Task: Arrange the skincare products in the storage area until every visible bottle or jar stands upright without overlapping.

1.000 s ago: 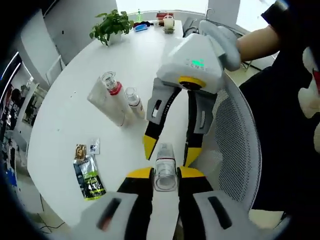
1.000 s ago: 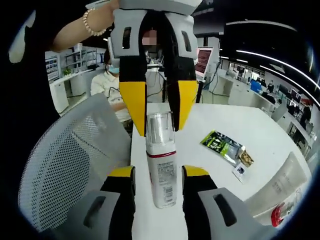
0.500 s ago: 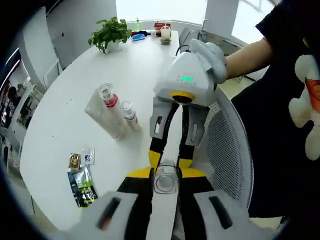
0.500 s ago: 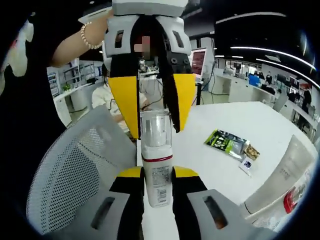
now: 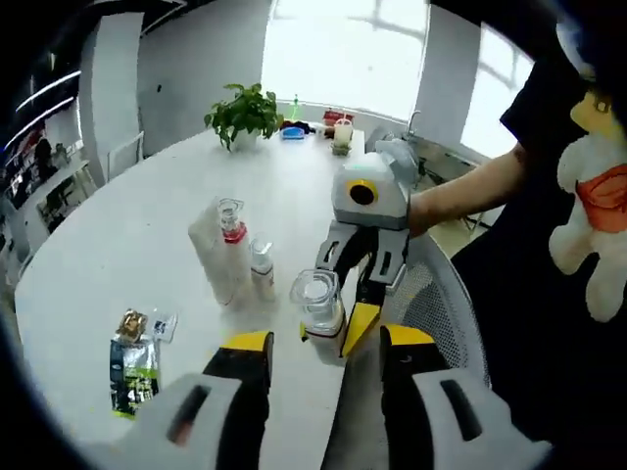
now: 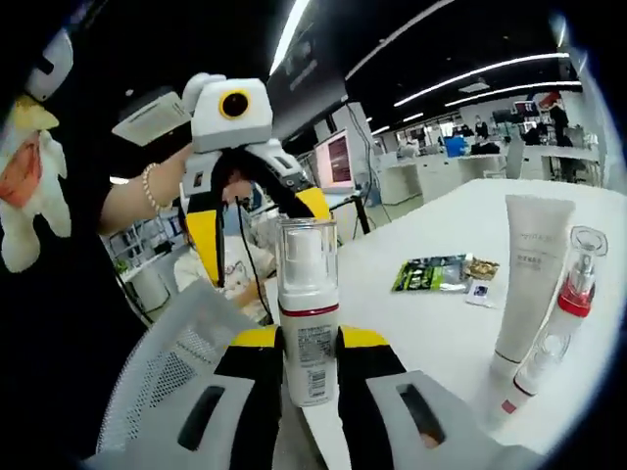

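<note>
A white pump bottle (image 6: 308,338) with a red band and a clear cap stands upright between my right gripper's (image 6: 310,340) yellow jaws, which are shut on its body. In the left gripper view the same bottle (image 5: 316,302) hangs at the table's near edge with the right gripper (image 5: 333,331) clamped round it. My left gripper (image 5: 326,343) is open, jaws wide apart on either side below the bottle, not touching it. From the right gripper view the left gripper (image 6: 260,240) is raised behind the bottle, open. A white tube (image 5: 208,257), a red-collared clear bottle (image 5: 231,233) and a small bottle (image 5: 262,271) stand upright together mid-table.
Sachets (image 5: 132,357) lie on the round white table (image 5: 118,245) to the left. A white mesh chair back (image 5: 443,294) stands at the table's near edge, under the grippers. A potted plant (image 5: 245,110) and small items sit at the far edge. The upright tube (image 6: 527,269) is to the right.
My left gripper has let go of the bottle's clear cap, opened and drawn back. The right gripper keeps the bottle and has turned it upright; both views have swung up.
</note>
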A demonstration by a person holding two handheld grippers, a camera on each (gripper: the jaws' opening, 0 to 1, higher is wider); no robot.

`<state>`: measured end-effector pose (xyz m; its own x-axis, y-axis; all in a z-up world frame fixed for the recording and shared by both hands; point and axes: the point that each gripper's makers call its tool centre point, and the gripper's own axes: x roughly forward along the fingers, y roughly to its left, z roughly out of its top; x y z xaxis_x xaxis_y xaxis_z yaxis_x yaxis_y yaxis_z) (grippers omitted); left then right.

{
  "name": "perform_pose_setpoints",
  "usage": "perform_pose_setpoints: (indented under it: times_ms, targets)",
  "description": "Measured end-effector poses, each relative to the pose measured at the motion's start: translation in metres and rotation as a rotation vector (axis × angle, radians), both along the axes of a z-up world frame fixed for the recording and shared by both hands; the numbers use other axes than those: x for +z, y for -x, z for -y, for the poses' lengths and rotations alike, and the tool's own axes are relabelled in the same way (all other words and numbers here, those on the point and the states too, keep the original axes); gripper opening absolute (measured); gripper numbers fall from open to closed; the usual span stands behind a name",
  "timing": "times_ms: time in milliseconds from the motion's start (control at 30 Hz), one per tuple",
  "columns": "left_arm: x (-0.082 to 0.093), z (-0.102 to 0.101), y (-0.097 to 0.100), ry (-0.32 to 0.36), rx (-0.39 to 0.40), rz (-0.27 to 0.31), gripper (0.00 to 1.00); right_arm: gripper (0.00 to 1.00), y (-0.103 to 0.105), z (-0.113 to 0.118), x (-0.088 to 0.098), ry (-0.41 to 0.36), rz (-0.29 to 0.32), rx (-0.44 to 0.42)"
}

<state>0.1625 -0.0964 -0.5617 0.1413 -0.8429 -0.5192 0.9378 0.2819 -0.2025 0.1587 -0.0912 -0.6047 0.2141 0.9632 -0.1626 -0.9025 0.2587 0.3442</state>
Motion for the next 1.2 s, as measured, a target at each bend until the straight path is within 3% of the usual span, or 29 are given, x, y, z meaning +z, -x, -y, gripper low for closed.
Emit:
perform_pose_setpoints:
  times_ms: [67, 133, 300, 467, 600, 733, 1100, 1200]
  targets:
    - [0.009, 0.008, -0.001, 0.107, 0.041, -0.035, 0.43, 0.2, 0.0, 0.0, 0.006, -0.041, -0.018, -0.005]
    - [0.015, 0.012, -0.003, 0.185, 0.06, -0.035, 0.43, 0.2, 0.002, 0.0, 0.011, -0.067, -0.022, -0.006]
    - [0.015, 0.015, 0.0, 0.225, 0.064, -0.061, 0.39, 0.2, 0.004, -0.005, 0.017, -0.086, -0.021, 0.004]
    - [0.016, 0.019, 0.001, 0.214, 0.039, -0.032, 0.33, 0.2, 0.007, -0.009, 0.021, -0.09, -0.014, 0.019]
    - [0.014, 0.02, 0.0, 0.182, 0.026, -0.005, 0.22, 0.2, 0.007, -0.01, 0.02, -0.086, -0.014, 0.019]
    - [0.008, 0.019, 0.002, 0.12, 0.001, -0.007, 0.21, 0.2, 0.006, -0.008, 0.014, -0.042, 0.002, 0.015]
    - [-0.007, 0.023, 0.003, -0.053, -0.05, 0.086, 0.21, 0.21, -0.001, -0.003, -0.004, 0.099, 0.09, -0.008]
    - [-0.015, 0.023, 0.003, -0.069, -0.055, 0.078, 0.2, 0.21, -0.001, -0.001, -0.011, 0.139, 0.112, -0.004]
